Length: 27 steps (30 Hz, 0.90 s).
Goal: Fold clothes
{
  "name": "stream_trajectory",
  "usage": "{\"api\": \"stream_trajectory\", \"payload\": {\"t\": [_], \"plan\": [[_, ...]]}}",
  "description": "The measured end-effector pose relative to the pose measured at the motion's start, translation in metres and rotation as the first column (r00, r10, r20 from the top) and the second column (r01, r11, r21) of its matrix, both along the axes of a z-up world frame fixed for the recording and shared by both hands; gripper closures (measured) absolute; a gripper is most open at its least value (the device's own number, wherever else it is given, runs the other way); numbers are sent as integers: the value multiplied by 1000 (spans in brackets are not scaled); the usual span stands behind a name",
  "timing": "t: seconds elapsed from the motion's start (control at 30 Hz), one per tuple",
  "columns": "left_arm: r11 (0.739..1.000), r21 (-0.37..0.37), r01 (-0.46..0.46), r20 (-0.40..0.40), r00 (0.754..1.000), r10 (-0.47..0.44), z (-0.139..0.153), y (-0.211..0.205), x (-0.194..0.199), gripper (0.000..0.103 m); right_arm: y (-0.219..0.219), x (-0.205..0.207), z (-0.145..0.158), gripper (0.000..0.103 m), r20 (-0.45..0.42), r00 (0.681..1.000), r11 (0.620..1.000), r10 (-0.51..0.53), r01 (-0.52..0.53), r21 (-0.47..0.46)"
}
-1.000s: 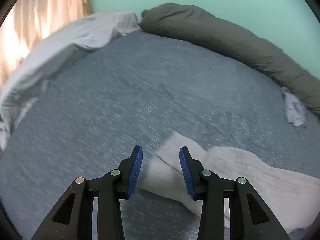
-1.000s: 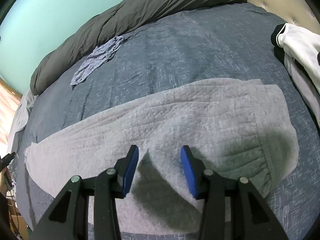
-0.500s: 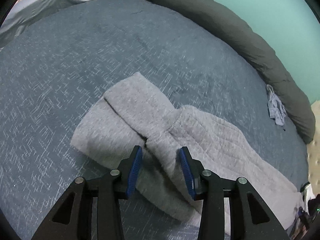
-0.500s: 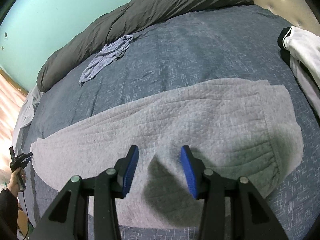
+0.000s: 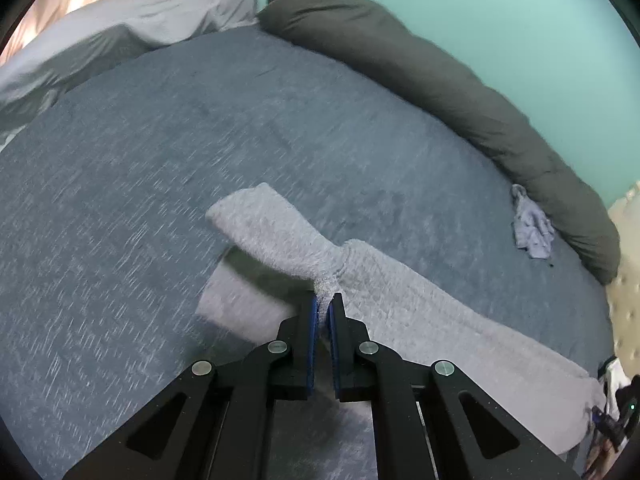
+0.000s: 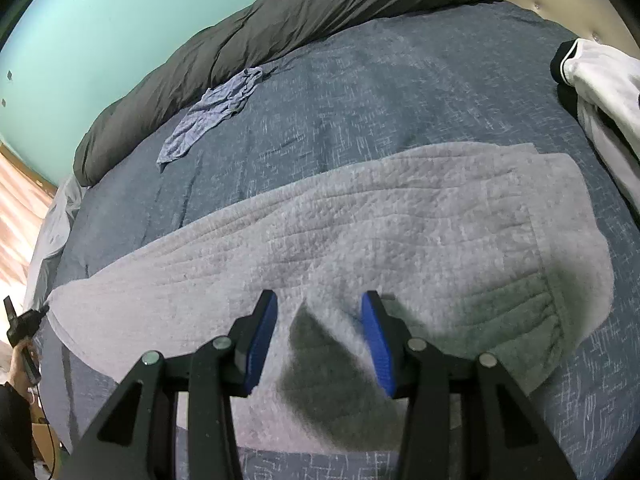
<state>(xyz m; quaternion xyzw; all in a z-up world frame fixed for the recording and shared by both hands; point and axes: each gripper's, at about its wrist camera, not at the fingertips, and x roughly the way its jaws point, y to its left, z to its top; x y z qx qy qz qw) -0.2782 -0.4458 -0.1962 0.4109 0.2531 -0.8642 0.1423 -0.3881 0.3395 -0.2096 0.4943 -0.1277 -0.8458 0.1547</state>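
The light grey quilted knit trousers (image 6: 360,232) lie stretched out across the blue-grey woven bed cover (image 5: 120,200), with the waistband end under your right gripper and the leg ends under your left one. The cloth looks thick, soft and limp, so I judge it will sag and drag when you lift it; it is light and not fragile, and the rough knit should not slip from the pads. Your left gripper (image 5: 325,308) is closed on a pinch of the cloth near the cuff, where one leg end already stands up from the bed. Your right gripper (image 6: 320,328) hangs over the seat part with its jaws parted and nothing between them. A good hold for it would be the gathered waistband edge, which is thicker.

Around the garment you have much free bed cover toward the far side. The rolled dark grey duvet (image 6: 280,28) lies along the teal wall (image 5: 480,12), and a small crumpled pale blue cloth (image 6: 212,112) lies just beside it, well apart from the trousers. A white garment with black trim (image 6: 600,80) lies near the waistband end, so keep the fold away from it.
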Motion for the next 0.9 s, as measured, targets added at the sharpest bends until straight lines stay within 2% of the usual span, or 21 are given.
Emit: {"api": "stream_trajectory", "payload": {"t": [0.2,0.27,0.33,0.4,0.43,0.5,0.67,0.77,0.8,0.83,0.87,0.9], "plan": [[997,51,-63,34,998,62,-35,-9,14,96,0,6,4,59,-2,1000,1000,21,-21,21],[992,96,-86,52,995,81,-51,-15,16,95,1,6,4,59,-1,1000,1000,19,-19,23],[990,98,-98,34,995,95,-55,-17,20,87,2,7,4,59,-1,1000,1000,13,-13,17],[990,96,-102,5,995,102,-53,-20,21,85,2,7,3,59,-1,1000,1000,19,-19,20],[990,95,-104,-9,994,105,-52,-21,22,75,1,7,3,59,-1,1000,999,23,-23,24],[989,88,-117,-24,993,119,-49,-25,24,63,-1,7,1,59,1,1000,999,28,-28,29],[984,78,-161,-22,986,163,-48,-41,19,63,-4,8,-5,59,10,1000,999,21,-22,24],[985,55,-163,-7,986,164,-51,-45,12,65,-6,9,-6,59,11,999,999,30,-30,37],[986,45,-158,-1,987,158,-52,-43,10,76,-5,9,-6,59,11,999,999,31,-31,37],[988,34,-152,6,988,152,-53,-42,8,95,-3,10,-6,59,12,999,999,30,-30,38],[989,24,-146,12,989,146,-54,-41,5,101,-2,10,-5,59,12,1000,999,28,-28,41],[990,16,-140,17,990,140,-55,-40,3,103,0,10,-5,59,12,1000,999,24,-24,43]]}}
